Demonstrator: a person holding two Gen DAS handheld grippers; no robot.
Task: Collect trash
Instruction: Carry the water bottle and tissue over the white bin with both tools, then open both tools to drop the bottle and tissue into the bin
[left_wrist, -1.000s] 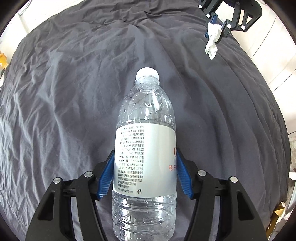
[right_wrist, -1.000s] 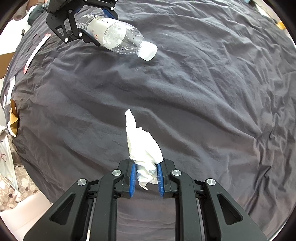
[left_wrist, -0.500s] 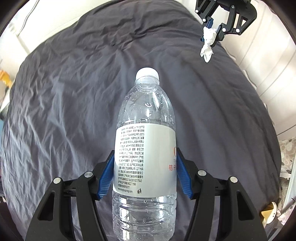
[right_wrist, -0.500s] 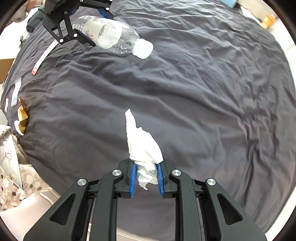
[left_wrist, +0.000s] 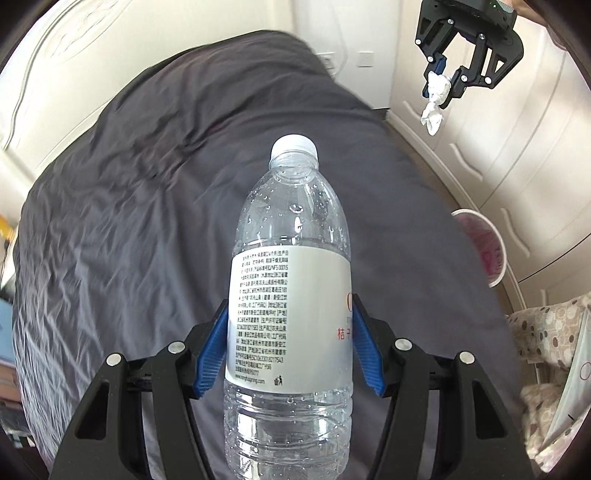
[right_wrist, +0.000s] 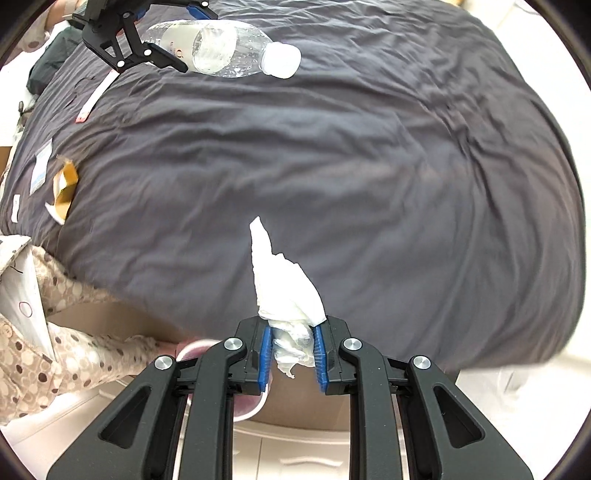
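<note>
My left gripper (left_wrist: 290, 314) is shut on a clear plastic water bottle (left_wrist: 291, 221) with a white cap and white label, held over the grey bed cover (left_wrist: 147, 221). Its blue pads press on the label from both sides. My right gripper (right_wrist: 291, 328) is shut on a crumpled white tissue (right_wrist: 284, 280) that sticks out past the fingertips. In the right wrist view the left gripper (right_wrist: 181, 37) and bottle (right_wrist: 229, 48) hang at the top left. The left wrist view has the right gripper (left_wrist: 445, 83) and tissue (left_wrist: 434, 107) at the upper right.
A white bin with a pink liner (left_wrist: 480, 251) stands on the floor beside the bed, partly hidden under my right gripper (right_wrist: 207, 354). A paper strip (right_wrist: 94, 98), a small packet (right_wrist: 40, 171) and a torn brown card (right_wrist: 64, 184) lie on the bed's left part. White cupboard doors (left_wrist: 517, 166) stand close by.
Both grippers have risen and swung toward the bed's edge, each keeping its grip. The bin, floor and cupboard doors have come into view.
</note>
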